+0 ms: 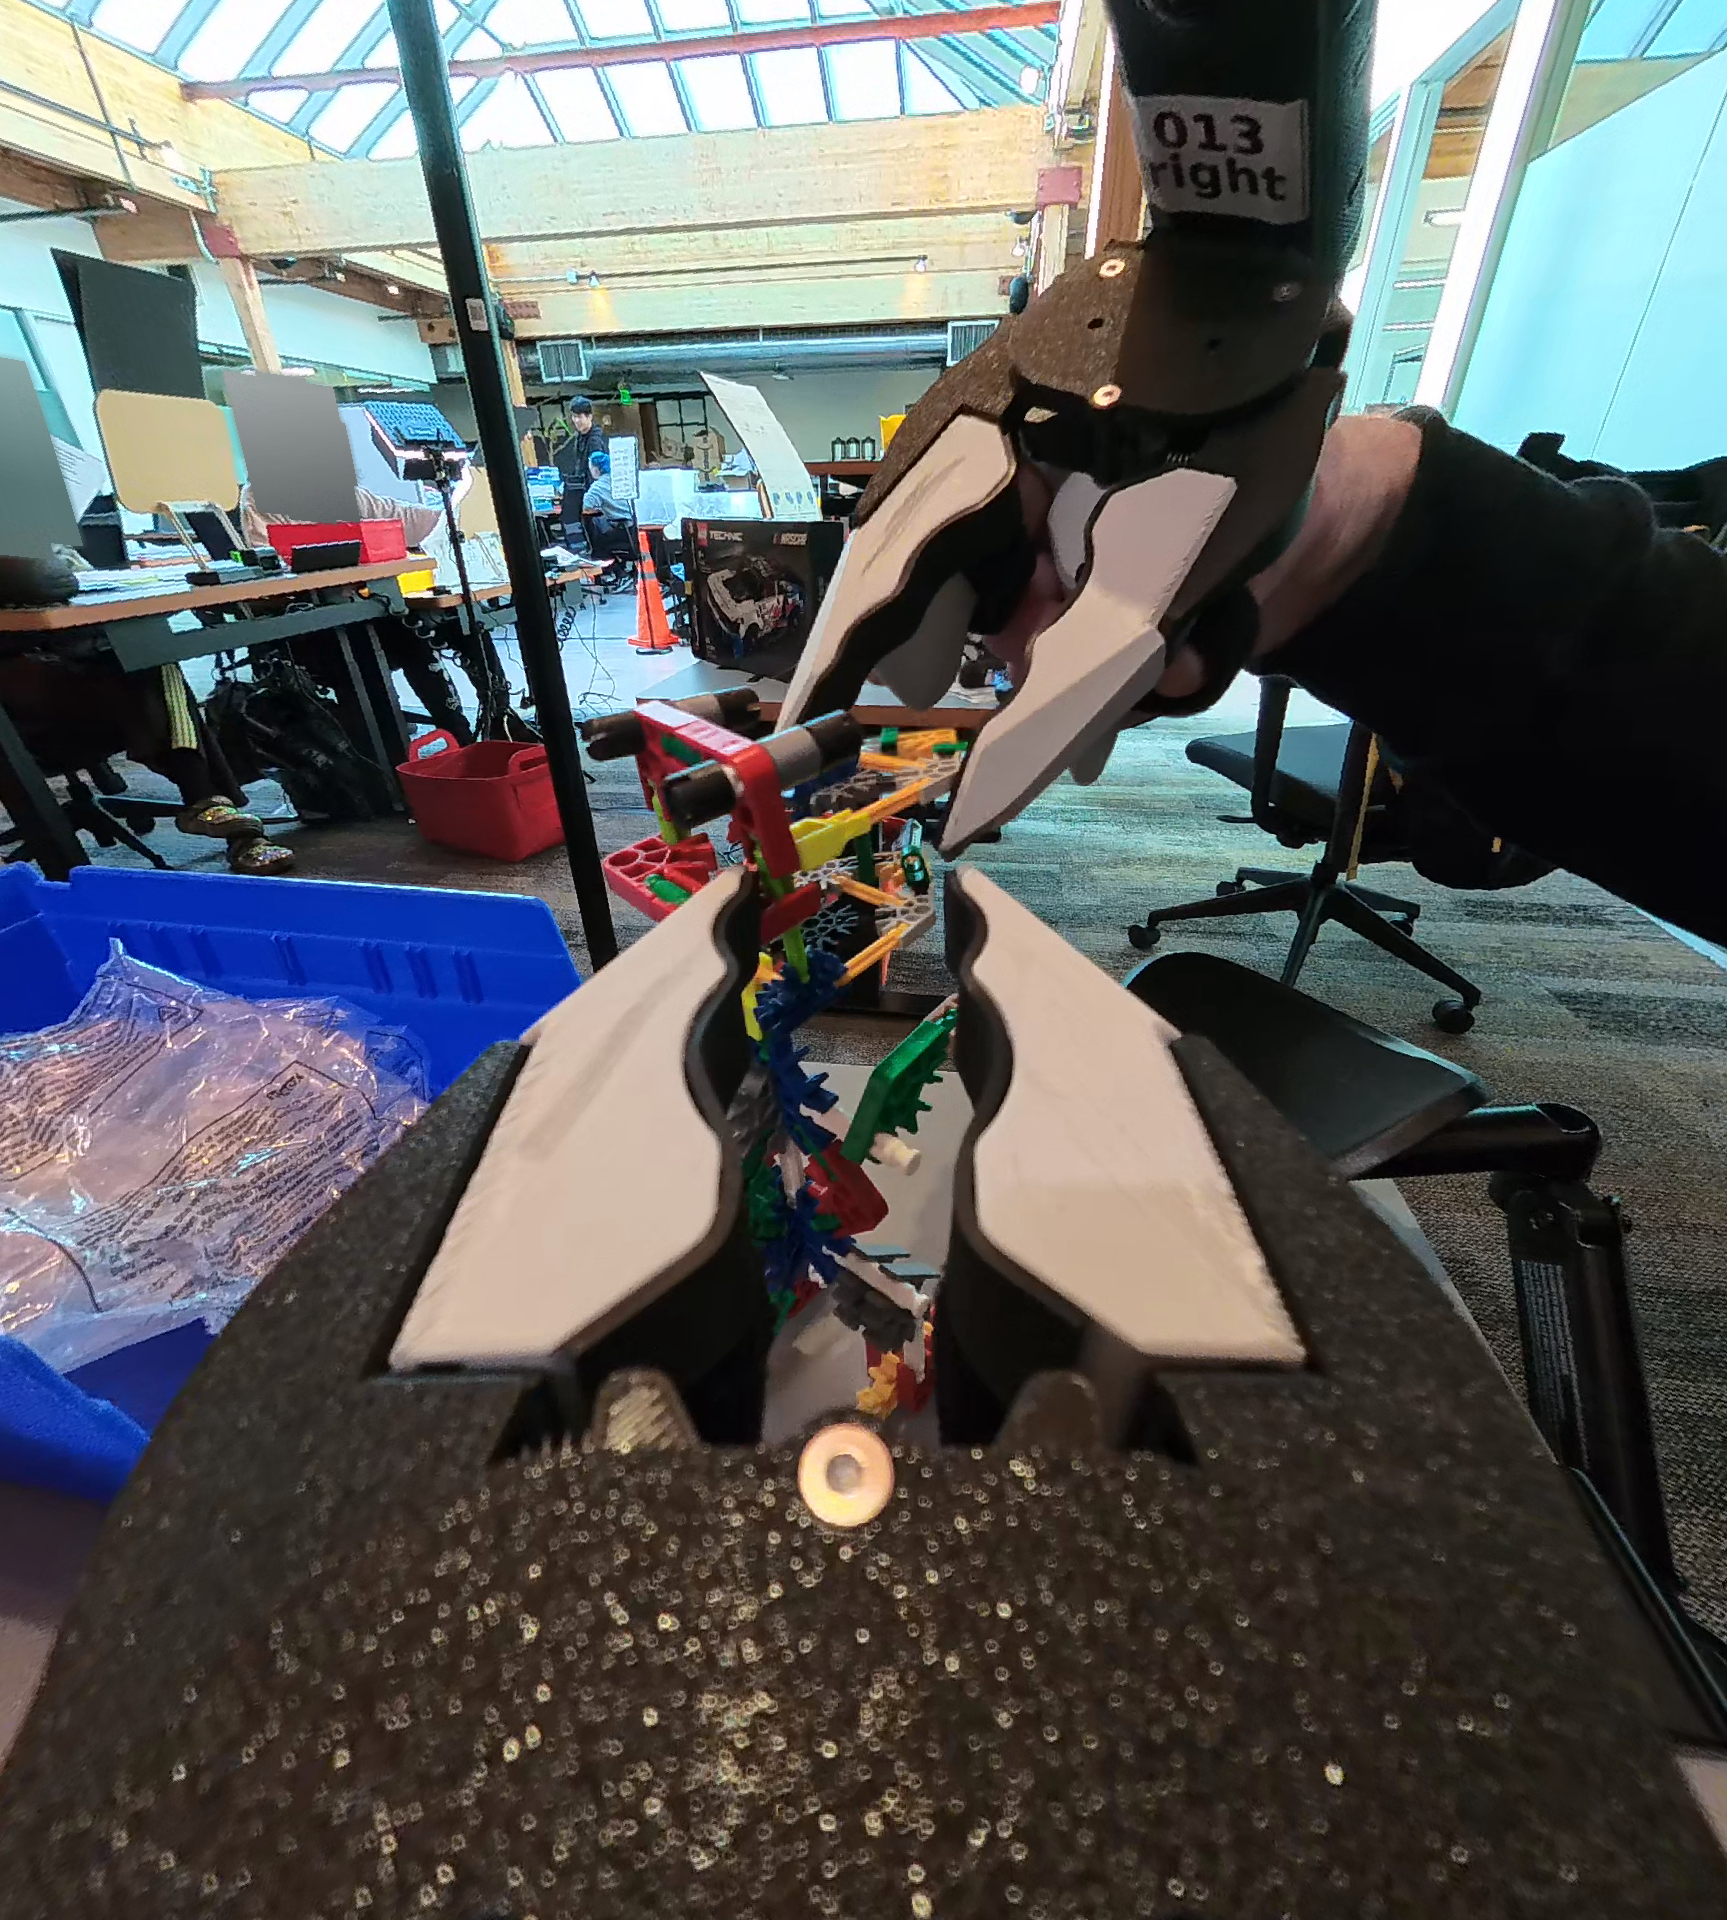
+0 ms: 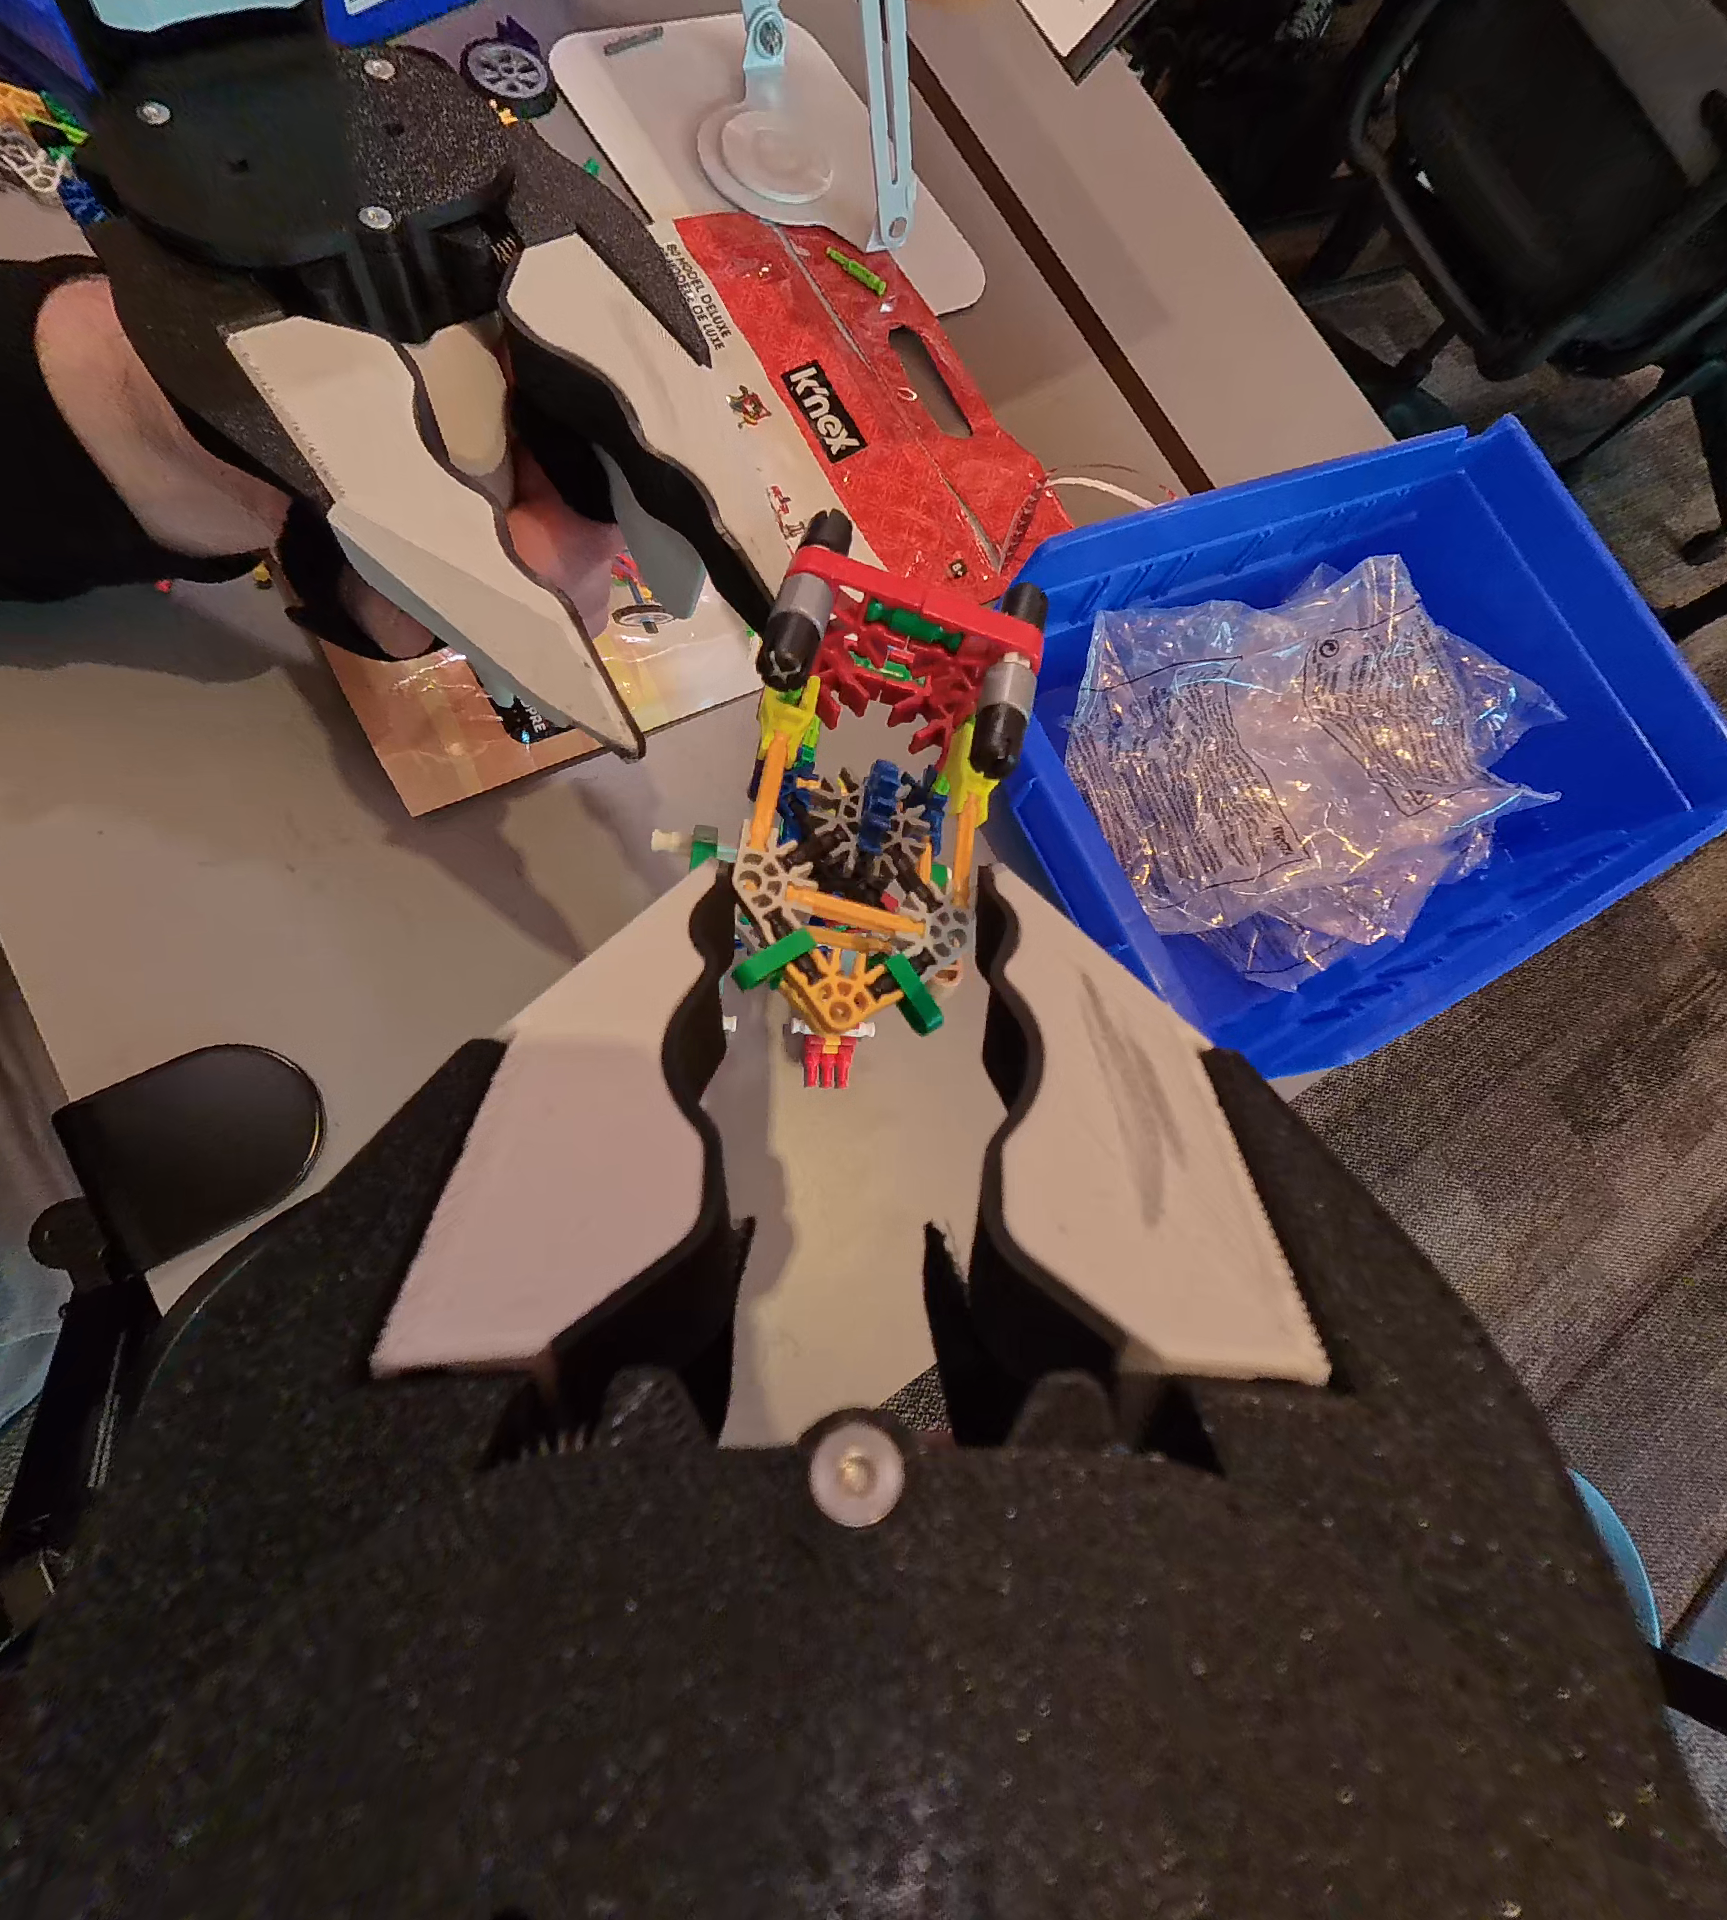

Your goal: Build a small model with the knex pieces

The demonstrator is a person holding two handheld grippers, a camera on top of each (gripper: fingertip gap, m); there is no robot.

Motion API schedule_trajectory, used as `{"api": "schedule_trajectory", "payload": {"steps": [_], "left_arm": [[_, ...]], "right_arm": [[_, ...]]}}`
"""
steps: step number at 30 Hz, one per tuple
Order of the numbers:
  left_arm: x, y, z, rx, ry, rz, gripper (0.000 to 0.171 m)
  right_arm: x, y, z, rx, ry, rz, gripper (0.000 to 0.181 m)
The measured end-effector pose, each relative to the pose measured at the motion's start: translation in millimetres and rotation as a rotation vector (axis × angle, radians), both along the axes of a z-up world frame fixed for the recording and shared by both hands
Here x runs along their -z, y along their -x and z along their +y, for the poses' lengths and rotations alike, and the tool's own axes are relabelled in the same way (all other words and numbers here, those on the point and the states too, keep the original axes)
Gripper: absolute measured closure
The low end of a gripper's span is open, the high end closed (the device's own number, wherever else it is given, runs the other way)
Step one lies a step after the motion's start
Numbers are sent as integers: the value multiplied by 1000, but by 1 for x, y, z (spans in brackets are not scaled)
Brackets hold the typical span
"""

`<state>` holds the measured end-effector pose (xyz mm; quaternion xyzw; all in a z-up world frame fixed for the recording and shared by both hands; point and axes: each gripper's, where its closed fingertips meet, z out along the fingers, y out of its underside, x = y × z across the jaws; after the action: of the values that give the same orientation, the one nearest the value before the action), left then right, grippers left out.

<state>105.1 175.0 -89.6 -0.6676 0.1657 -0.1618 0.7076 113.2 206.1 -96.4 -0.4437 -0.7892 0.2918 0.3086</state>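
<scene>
Lettered red packaging (image 2: 869,416), tagged gripper (image 1: 1217,156)

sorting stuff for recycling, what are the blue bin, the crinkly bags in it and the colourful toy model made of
Blue bin: looks like rigid moulded plastic, smooth and slightly glossy. Bags: thin clear plastic film, creased and shiny. Toy model: seemingly hard plastic rods and connectors, solid colours; its dark rollers could be rubber, cannot tell.

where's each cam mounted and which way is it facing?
Left wrist view: on the left tongs, facing level across the room at the toy model; the right tongs and a sleeved arm show.
Right wrist view: on the right tongs, facing down at the table; the left tongs show.
Shared: toy model, blue bin.
</scene>
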Motion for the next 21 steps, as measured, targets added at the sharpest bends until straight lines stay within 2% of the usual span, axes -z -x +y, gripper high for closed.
{"api": "schedule_trajectory", "payload": {"steps": [10, 14, 21], "left_arm": [[0, 2, 0, 2, -4, -11, 138], [-2, 8, -3, 27, -7, -39, 125], [-7, 15, -2, 63, -22, -64, 115]], "right_arm": [[6, 0, 2, -6, -20, -39, 138], [6, 1, 2, -13, -25, -40, 138], [1, -3, 4, -23, -11, -11, 138]]}}
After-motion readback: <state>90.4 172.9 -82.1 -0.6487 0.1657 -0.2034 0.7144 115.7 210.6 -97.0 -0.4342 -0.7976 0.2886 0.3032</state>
